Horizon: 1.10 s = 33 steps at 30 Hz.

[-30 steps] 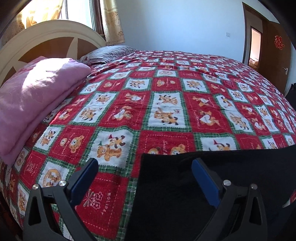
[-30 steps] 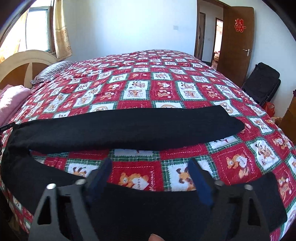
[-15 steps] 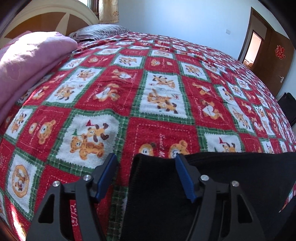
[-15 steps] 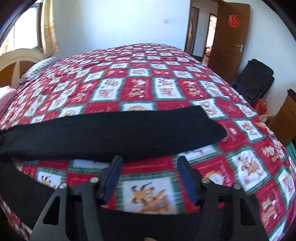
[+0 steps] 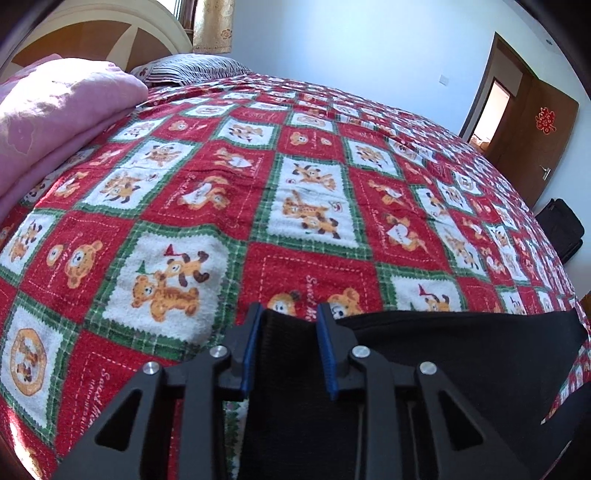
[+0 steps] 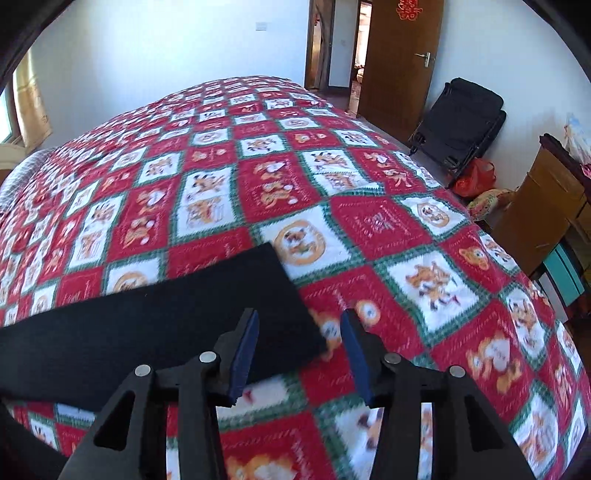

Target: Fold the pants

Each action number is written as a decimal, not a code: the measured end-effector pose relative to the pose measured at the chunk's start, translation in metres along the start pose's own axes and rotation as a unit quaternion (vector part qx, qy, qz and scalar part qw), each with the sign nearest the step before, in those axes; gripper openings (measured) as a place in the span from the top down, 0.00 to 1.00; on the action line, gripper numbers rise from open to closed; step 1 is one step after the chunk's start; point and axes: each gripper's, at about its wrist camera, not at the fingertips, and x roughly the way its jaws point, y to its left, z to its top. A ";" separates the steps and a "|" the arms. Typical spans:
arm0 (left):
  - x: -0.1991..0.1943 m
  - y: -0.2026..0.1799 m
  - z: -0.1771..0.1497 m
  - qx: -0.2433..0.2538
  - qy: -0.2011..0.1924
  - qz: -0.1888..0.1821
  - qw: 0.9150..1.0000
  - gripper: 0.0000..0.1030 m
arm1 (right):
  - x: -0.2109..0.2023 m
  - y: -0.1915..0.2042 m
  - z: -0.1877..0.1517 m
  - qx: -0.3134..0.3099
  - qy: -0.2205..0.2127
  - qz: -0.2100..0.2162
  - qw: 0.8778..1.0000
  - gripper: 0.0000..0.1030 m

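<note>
Fingers (image 5: 251,350) of the left gripper (image 5: 290,314), blue-padded on black frames, were drawn in around a bunched corner of the black fleece pants (image 5: 443,354), pinching the cloth between them. The pants lay along the near edge of the bed, on the red, white and green bear-print quilt (image 5: 303,206). The right gripper (image 6: 299,321) stood with its fingers (image 6: 245,350) spread, holding nothing, over the quilt just beside the far-leg cuff, whose corner lay between and below the pads. A folded pink blanket (image 5: 55,110) and a striped pillow (image 5: 192,68) rested by the wooden headboard (image 5: 92,33). A black bag (image 6: 461,122) leaned against the wall near the brown door (image 6: 399,59).
</note>
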 end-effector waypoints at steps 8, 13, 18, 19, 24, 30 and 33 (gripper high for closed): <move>0.005 0.000 0.001 -0.002 0.011 -0.001 1.000 0.67 | 0.058 0.003 0.038 0.000 0.050 0.039 0.998 0.37; 0.006 -0.003 0.001 0.007 0.014 0.006 1.000 0.64 | 0.090 0.009 0.048 -0.001 0.069 0.048 0.996 0.37; 0.006 -0.004 0.001 0.012 0.015 0.010 1.000 0.64 | 0.097 0.014 0.050 -0.014 0.073 0.064 0.995 0.61; 0.006 -0.004 0.001 0.011 0.016 0.009 1.000 0.65 | 0.096 0.016 0.050 -0.020 0.075 0.075 0.994 0.75; 0.003 -0.002 0.003 0.012 0.011 -0.004 1.000 0.82 | 0.088 0.020 0.050 -0.030 0.070 0.087 0.993 0.94; -0.009 -0.006 0.006 0.021 0.002 -0.009 1.000 0.86 | 0.049 0.019 0.050 -0.037 0.027 0.087 0.995 0.95; -0.020 -0.010 0.009 0.029 -0.008 -0.011 0.999 0.86 | 0.027 0.019 0.050 -0.043 0.005 0.087 0.995 0.95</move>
